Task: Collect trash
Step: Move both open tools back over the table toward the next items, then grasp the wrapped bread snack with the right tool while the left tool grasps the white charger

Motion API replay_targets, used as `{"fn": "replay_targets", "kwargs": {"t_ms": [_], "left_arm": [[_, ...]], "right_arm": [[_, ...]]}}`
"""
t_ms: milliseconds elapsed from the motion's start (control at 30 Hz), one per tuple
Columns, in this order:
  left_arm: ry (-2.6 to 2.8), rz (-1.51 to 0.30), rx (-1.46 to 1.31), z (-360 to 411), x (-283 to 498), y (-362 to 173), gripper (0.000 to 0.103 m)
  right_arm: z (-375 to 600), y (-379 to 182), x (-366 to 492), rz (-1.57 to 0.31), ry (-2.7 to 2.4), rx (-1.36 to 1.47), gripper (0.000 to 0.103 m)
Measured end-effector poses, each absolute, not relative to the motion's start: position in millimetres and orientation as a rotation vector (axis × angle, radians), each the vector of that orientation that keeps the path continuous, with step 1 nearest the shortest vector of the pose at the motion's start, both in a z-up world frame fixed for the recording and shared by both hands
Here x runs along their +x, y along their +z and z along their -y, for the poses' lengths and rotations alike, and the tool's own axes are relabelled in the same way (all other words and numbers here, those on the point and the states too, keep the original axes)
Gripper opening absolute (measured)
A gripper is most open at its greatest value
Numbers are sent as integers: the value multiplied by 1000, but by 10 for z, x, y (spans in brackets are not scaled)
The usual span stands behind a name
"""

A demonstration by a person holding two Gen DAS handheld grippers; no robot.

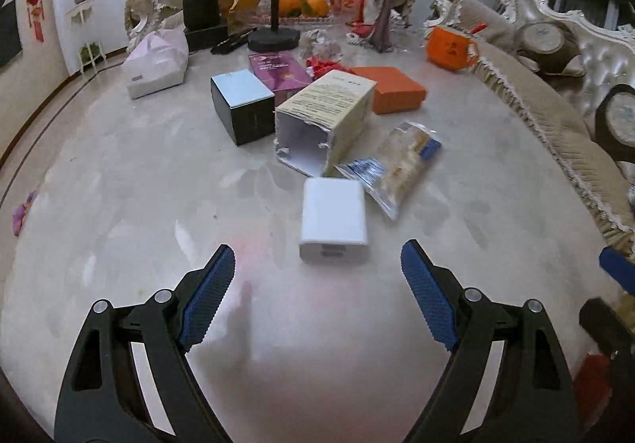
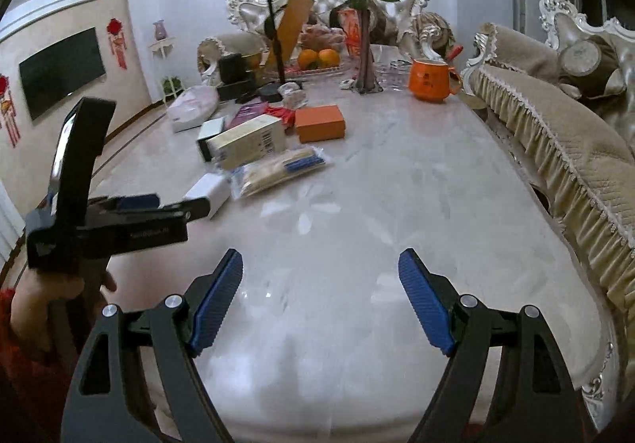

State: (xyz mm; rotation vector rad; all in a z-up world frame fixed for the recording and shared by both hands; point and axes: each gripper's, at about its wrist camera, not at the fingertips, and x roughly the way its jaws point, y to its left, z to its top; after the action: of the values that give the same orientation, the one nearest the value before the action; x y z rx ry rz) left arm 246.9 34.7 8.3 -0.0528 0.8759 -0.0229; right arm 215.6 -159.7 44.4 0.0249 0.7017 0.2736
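Both tongs gape empty; the small white box (image 1: 333,221) lies just beyond the left tongs (image 1: 317,272).

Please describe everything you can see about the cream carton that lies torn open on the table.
The cream carton is a long cardboard box lying on its side on the marble table. Small dark print covers its upper face; a barcode shows on one side in the right wrist view. Its near end is torn open, ragged, white and empty inside. It lies close beside the black box and the snack packet.

Torn cream carton (image 1: 329,114), crumpled snack wrapper (image 1: 401,169), side by side on tabletop (image 1: 119,205)
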Motion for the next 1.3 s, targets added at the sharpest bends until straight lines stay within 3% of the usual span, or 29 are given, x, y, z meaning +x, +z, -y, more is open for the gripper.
{"fn": "replay_targets", "kwargs": {"t_ms": [733,1100,1200,1300], "left_arm": [[-5,-943,-44,-782,2926,-48,84],[-6,-955,19,-728,3033,-68,84],[-16,-955,38,-720,3038,-71,84],[-20,-953,35,-723,3040,-71,81]], "right_arm": [[803,169,3517,-968,145,210,77],[410,62,3542,-950,191,-103,77],[543,78,3502,-948,255,-121,73],[683,100,3456,-937,311,-147,57]]}}
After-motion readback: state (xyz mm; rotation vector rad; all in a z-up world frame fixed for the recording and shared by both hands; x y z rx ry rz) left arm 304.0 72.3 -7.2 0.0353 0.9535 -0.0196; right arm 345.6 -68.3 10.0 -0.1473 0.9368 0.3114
